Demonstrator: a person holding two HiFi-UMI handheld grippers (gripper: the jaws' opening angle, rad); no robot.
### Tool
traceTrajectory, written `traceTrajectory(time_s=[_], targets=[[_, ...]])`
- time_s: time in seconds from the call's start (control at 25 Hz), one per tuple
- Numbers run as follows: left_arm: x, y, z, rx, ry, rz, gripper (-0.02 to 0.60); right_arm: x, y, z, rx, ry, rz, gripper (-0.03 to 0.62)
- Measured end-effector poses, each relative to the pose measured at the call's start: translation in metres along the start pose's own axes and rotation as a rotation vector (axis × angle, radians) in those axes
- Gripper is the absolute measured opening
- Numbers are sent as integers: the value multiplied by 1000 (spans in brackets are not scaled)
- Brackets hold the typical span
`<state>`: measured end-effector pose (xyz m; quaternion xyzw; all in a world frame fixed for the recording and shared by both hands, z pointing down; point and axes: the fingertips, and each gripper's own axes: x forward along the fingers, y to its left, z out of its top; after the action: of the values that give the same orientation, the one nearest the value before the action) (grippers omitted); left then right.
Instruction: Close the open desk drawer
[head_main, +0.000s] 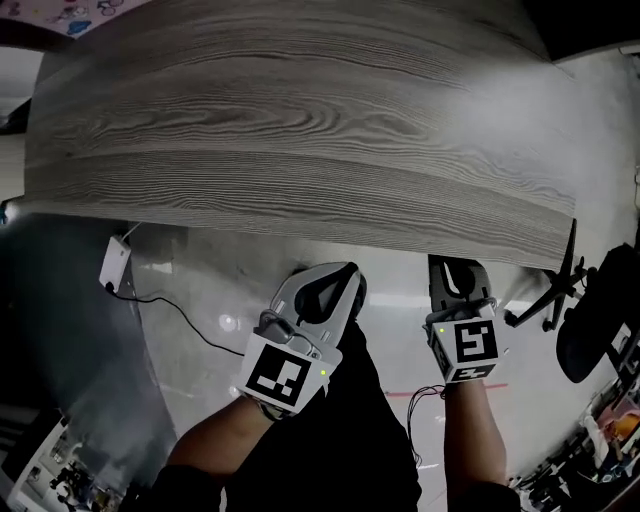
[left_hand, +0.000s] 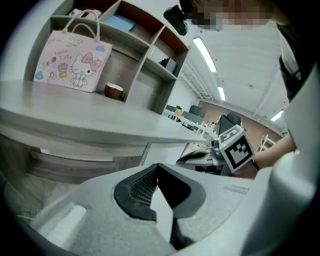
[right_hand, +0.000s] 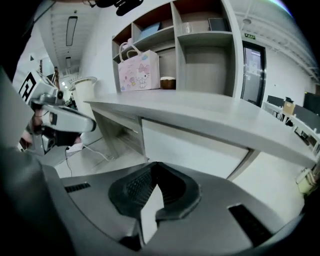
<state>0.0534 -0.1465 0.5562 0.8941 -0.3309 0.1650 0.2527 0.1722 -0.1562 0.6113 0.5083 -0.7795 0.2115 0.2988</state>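
The grey wood-grain desk top fills the upper head view, and its front edge hides whatever lies under it there. In the left gripper view a grey drawer front shows under the desk; I cannot tell how far it stands out. My left gripper and right gripper hang side by side just short of the desk's front edge, touching nothing. Both are shut and empty, the left gripper and right gripper each with tips meeting. A pale panel closes the underside on the right.
A Hello Kitty bag and a small brown bowl stand on the desk below open shelves. A white box with a cable lies on the floor at the left. An office chair stands at the right.
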Motion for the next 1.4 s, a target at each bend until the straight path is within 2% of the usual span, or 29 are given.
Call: traceTrajectory(time_s=[0.2,0.48,0.72,0.84,0.96,1.16,1.4], targets=[[-54,-29,57,44,-24,-41,8,-55,49,23,55,32,56,12],[-133,-65,130,131,-65,-52,8,-146,90,112,131,-101,56,12],[-206,-105,190,207,-143,-73,8,-230,110,169,97,-207,27,12],[-241,-125,213,286,-183,-61,8,-267,122,185,94,-266,36,12],[-273,-148,226,334,-221,-35,8,-306,133,193,80,-328,50,12],[-313,-199,228,287,-306,-7,8,-379,145,197,82,-457,76,12],[-348,-276,225,373,-372,27,7,-471,168,194,33,-614,114,12]])
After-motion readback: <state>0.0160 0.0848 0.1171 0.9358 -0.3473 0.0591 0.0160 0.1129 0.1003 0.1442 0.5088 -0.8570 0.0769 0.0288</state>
